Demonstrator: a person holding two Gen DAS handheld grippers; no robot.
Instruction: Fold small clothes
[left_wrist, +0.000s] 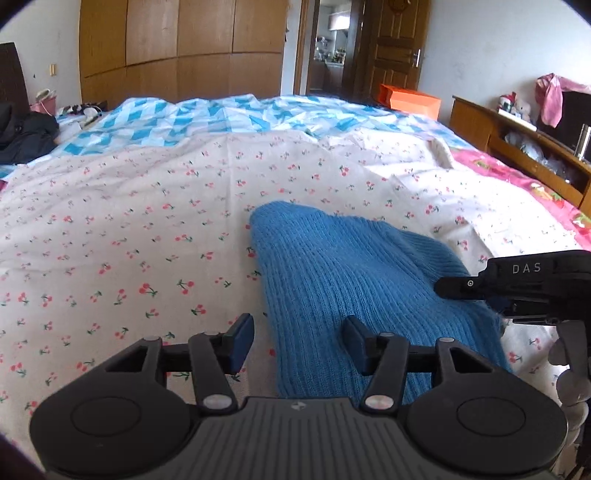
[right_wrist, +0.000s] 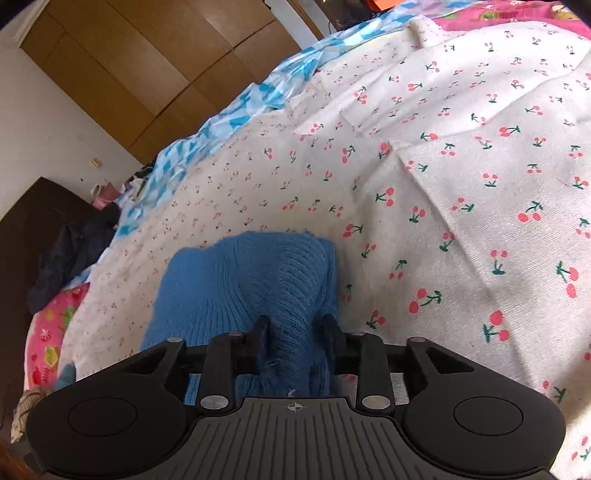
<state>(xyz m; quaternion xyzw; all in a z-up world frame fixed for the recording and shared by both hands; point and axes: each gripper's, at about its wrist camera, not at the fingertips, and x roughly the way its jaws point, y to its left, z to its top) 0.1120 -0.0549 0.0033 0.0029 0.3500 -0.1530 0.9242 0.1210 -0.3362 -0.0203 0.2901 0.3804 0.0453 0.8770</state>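
Slippage is the risk: the blue knit garment (left_wrist: 332, 280) lies folded on the cherry-print sheet (left_wrist: 129, 229), its edge between the left gripper (left_wrist: 299, 341)'s open jaws, a bunched fold gathered, perhaps loosely, in the half-closed right gripper (right_wrist: 295, 334).

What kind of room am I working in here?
Most likely a home bedroom: a wide bed under a cherry-print sheet, wooden wardrobe doors along the far wall, and a doorway opening onto another room. The blue knit garment lies on the bed.
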